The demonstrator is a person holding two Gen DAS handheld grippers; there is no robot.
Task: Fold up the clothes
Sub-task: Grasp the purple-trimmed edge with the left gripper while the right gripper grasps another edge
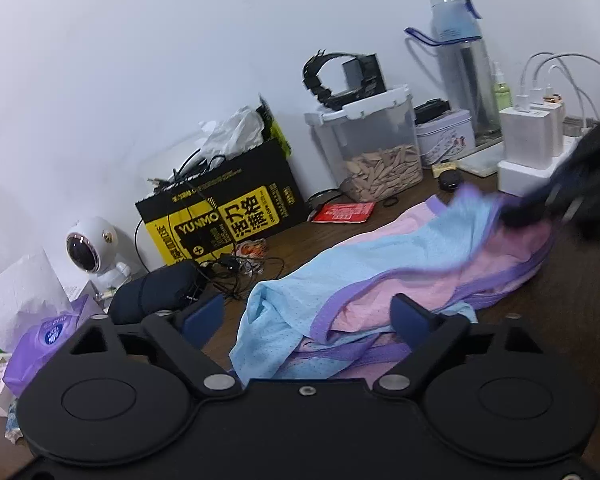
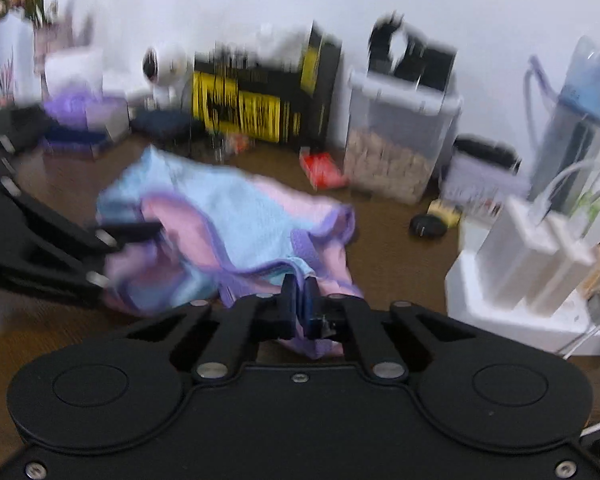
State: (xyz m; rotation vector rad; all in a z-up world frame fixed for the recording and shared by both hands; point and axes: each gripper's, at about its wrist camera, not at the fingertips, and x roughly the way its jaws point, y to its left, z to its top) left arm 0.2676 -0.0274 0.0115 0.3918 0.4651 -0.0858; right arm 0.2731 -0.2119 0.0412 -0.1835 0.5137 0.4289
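Clothes (image 1: 380, 276) — a pink, light-blue and purple mesh garment — lie crumpled on the brown surface (image 1: 572, 300), in front of a black-and-yellow box (image 1: 228, 216) and a clear container (image 1: 376, 152). The right gripper (image 2: 299, 304) has its jaws clamped on a purple-edged fold — the left gripper (image 1: 308, 316) sits over the garment's near end, jaws wide apart.

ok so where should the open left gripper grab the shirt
Take the purple hem of the shirt lying between the left gripper's open fingers, coming from the near side, low. That edge is raised and folded, so likely easy to pinch. The right gripper is already shut on the far end.
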